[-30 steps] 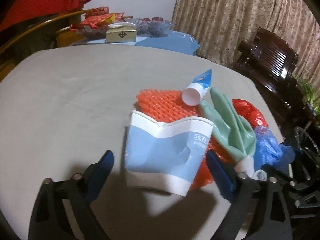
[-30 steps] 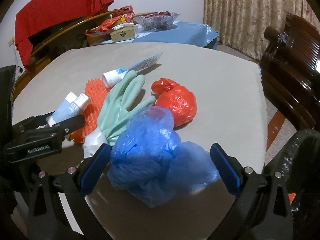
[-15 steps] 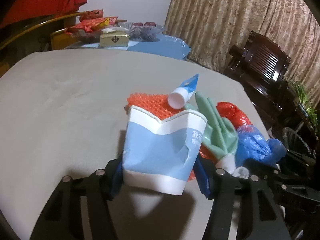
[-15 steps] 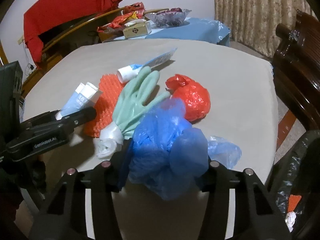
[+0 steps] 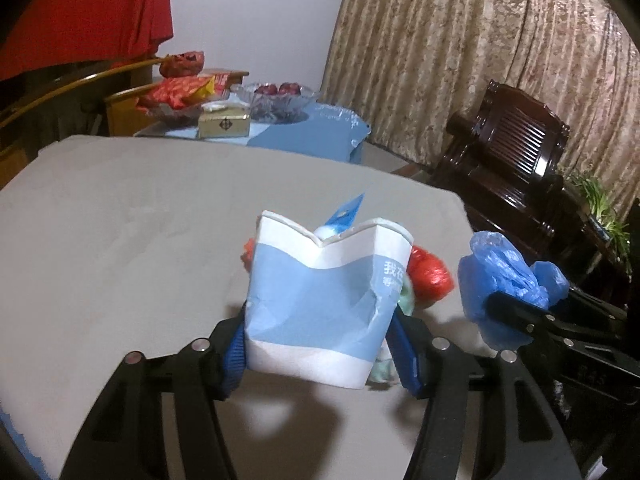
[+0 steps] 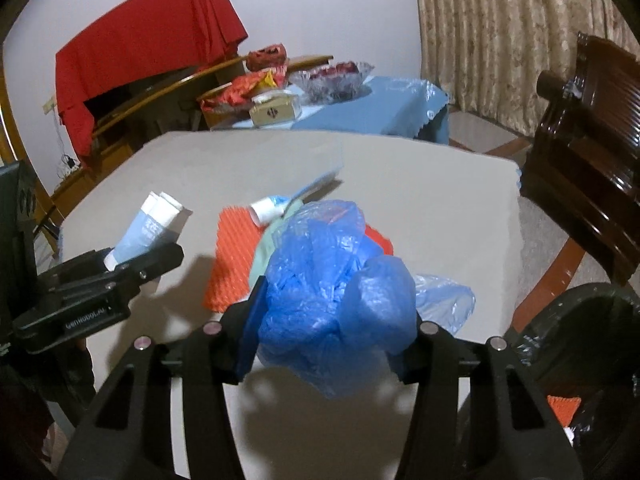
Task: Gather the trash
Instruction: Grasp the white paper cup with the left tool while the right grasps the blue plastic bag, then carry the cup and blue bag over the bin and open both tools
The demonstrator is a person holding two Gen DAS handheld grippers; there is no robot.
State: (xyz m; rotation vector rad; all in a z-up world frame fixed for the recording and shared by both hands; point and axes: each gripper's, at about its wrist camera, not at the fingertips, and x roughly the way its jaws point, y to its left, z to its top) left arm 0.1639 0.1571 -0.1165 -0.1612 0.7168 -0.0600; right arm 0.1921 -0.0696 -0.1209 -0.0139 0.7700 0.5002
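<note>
My left gripper [image 5: 320, 354] is shut on a crushed blue and white paper cup [image 5: 320, 300] and holds it above the grey table [image 5: 120, 220]. My right gripper [image 6: 330, 340] is shut on a crumpled blue plastic bag [image 6: 336, 300], lifted off the table. The cup also shows in the right wrist view [image 6: 148, 228], and the blue bag in the left wrist view [image 5: 504, 276]. On the table lie an orange spiky mat [image 6: 236, 256], a green glove [image 6: 266, 252], a white and blue tube [image 6: 272, 206] and a red plastic bag [image 5: 430, 272].
A black-lined trash bin [image 6: 580, 344] stands at the table's right edge with some scraps in it. A dark wooden chair [image 5: 508, 160] is to the right. A side table [image 6: 360, 100] with a box, snacks and a glass bowl stands behind.
Both grippers closed, the left on the paper cup and the right on the blue bag, and both have lifted their loads off the table.
</note>
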